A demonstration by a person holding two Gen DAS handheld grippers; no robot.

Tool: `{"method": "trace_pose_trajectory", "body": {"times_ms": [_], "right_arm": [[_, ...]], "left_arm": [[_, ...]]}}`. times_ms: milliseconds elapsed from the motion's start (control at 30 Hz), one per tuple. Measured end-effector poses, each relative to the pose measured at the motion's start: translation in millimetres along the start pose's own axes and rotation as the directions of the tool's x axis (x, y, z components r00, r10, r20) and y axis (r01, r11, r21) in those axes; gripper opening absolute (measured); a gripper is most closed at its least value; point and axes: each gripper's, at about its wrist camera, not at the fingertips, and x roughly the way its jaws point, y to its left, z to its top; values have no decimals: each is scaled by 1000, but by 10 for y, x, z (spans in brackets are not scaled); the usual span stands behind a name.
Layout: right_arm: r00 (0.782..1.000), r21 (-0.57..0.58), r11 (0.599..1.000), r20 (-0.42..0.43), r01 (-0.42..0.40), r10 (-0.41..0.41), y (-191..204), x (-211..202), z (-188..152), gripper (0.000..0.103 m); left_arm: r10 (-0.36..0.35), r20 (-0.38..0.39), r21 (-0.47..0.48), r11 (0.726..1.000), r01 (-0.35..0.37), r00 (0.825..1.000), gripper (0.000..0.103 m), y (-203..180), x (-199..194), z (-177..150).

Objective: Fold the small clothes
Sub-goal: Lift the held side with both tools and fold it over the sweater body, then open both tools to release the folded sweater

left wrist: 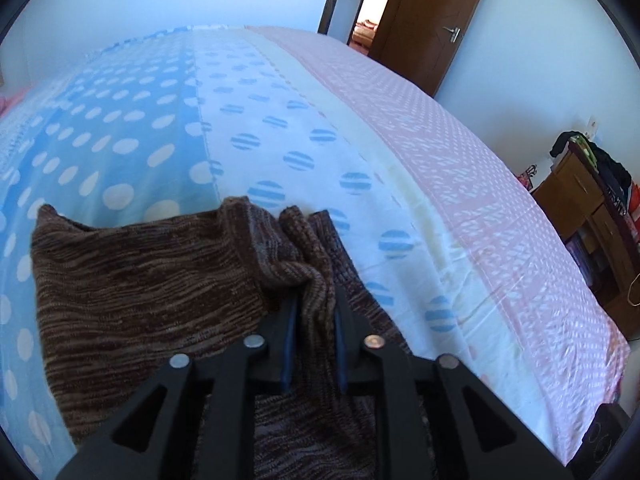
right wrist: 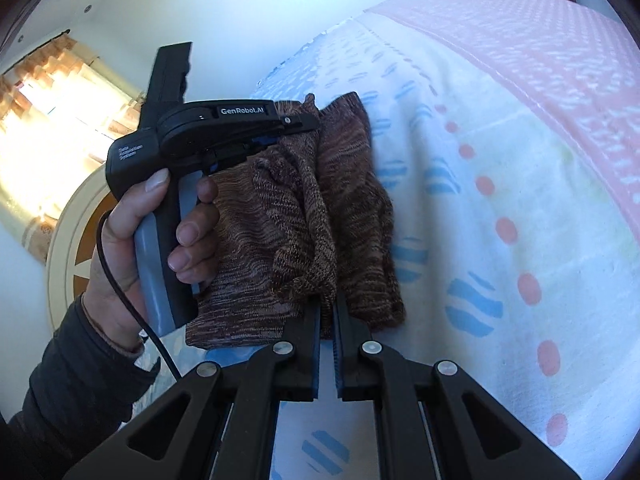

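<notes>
**Both claws at the folded brown knit on the bed**

Left claw (left wrist: 314,312): jaws parted a narrow way, blue pads visible on both inner faces. A bunched ridge of the brown melange knitted garment (left wrist: 144,280) runs up between the fingers. Whether the pads press on the ridge cannot be told; there is a sliver of gap on either side of the cloth in the left wrist view. No earlier frame to compare.

Right claw (right wrist: 327,312): jaws almost together, only a thin slit between the ribbed blue pads. A thin fold of the same garment's near edge goes down into that slit at the tips and is pinched there.

Garment position: lies on the bed's cotton sheet (left wrist: 280,128), which is blue with white dots on the left, white with striped blue dots in the middle, pink on the right. The knit is doubled over in layers, with a rumpled vertical crease in the middle.

Person's left hand (right wrist: 160,232) wraps the grey-and-black handle of the left claw tool; a dark sleeve covers the wrist and a black cable trails down.

Hard to make out:
- near edge of the garment, hidden under the left claw's black linkage;
- left claw tips in the right wrist view, buried in cloth;
- type of garment, unreadable from the folds.
</notes>
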Motion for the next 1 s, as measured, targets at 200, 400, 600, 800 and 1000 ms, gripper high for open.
{"method": "trace_pose_trajectory", "body": {"times_ms": [200, 400, 600, 800, 1000], "right_arm": [[1000, 31, 1000, 4, 2, -3, -95, -116, -30, 5], [976, -38, 989, 168, 145, -136, 13, -455, -10, 11], [969, -217, 960, 208, 179, -134, 482, -171, 386, 54], [934, -165, 919, 53, 358, -354, 192, 483, 821, 14], [886, -161, 872, 135, 462, -444, 53, 256, 863, 12]], "left_arm": [[33, 111, 53, 998, -39, 993, 58, 61, -497, -202], [195, 137, 91, 974, -208, 971, 60, 364, -720, -667], [228, 95, 25, 973, -231, 969, 71, 671, -607, -1020], [189, 112, -51, 982, -184, 976, 82, 840, -605, -1132], [147, 131, -104, 985, -134, 980, 96, 962, -626, -1186]]}}
